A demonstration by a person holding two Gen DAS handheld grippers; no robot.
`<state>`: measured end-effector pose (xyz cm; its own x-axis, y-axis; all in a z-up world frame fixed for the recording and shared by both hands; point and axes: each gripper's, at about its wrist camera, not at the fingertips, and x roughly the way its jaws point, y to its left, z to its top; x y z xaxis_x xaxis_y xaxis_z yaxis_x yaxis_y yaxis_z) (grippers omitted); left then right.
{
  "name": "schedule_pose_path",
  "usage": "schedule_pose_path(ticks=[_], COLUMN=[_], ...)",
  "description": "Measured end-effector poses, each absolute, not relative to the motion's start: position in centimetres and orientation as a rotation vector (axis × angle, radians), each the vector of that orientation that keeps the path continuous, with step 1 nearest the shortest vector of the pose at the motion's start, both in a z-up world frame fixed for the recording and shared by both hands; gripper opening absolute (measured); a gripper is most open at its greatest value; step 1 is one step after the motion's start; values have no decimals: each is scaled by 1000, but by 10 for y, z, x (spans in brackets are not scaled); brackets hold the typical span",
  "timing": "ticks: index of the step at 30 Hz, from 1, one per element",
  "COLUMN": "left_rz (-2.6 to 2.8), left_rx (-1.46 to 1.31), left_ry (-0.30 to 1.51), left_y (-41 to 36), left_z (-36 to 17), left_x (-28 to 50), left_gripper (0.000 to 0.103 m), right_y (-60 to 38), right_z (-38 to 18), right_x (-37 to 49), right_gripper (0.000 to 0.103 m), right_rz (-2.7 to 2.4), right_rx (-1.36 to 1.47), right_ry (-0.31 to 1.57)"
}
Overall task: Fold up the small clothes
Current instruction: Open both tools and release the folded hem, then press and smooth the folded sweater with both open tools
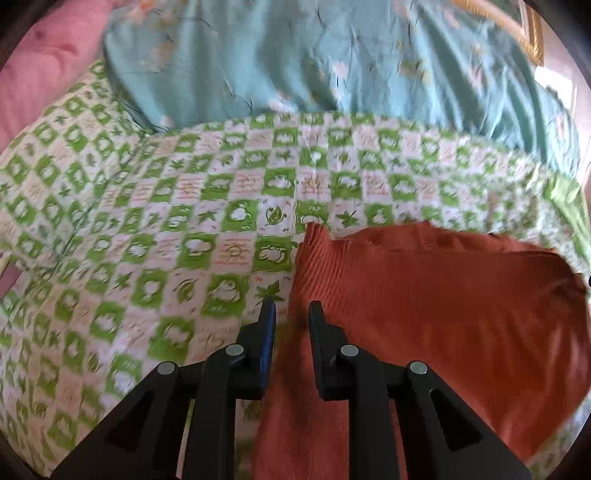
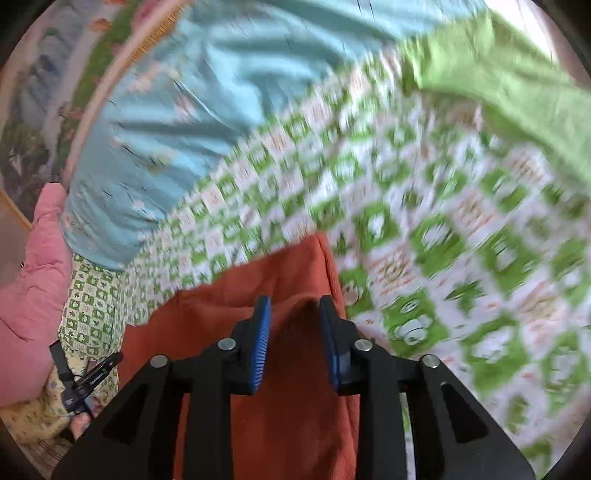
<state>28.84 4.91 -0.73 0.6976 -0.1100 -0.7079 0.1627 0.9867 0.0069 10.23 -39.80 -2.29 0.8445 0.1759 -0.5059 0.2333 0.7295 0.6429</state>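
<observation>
A rust-orange ribbed knit garment (image 1: 443, 306) lies on a green-and-white checked bedspread (image 1: 166, 221). My left gripper (image 1: 291, 308) is open over the garment's left edge, with the cloth running between and under its fingers. In the right wrist view the same orange garment (image 2: 295, 406) fills the lower middle. My right gripper (image 2: 294, 304) is open over its right edge, with a raised fold of the cloth between the blue pads (image 2: 261, 343). The left gripper (image 2: 85, 380) shows at the lower left of that view.
A teal floral quilt (image 1: 314, 62) is bunched along the far side of the bed. A pink pillow (image 1: 40, 74) lies at the far left. A plain green cloth (image 2: 517, 85) lies at the upper right of the right wrist view. A framed picture (image 1: 517, 26) hangs behind.
</observation>
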Motion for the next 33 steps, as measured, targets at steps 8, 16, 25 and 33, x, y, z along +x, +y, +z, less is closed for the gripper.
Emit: schedule_pose_path(ticks=[8,16,25,33], left_rz=[-481,-393,-259,-133], left_rx=[49,113,-108,-206], left_ry=[800,902,880,894], left_y=[-15,0,77,100], left_z=[-11,-57,-59,-52], left_x=[208,243,281,257], left_gripper=[29,28,8,21], right_y=[-301,-280,-382,-355], right_z=[-5,-47,-61,-40], right_x=[107,155,146,102], right_gripper=[29,30,30,42], right_rz=[306,277,-30,38], right_rx=[622,547,766,760], right_ry=[647,843,680,652])
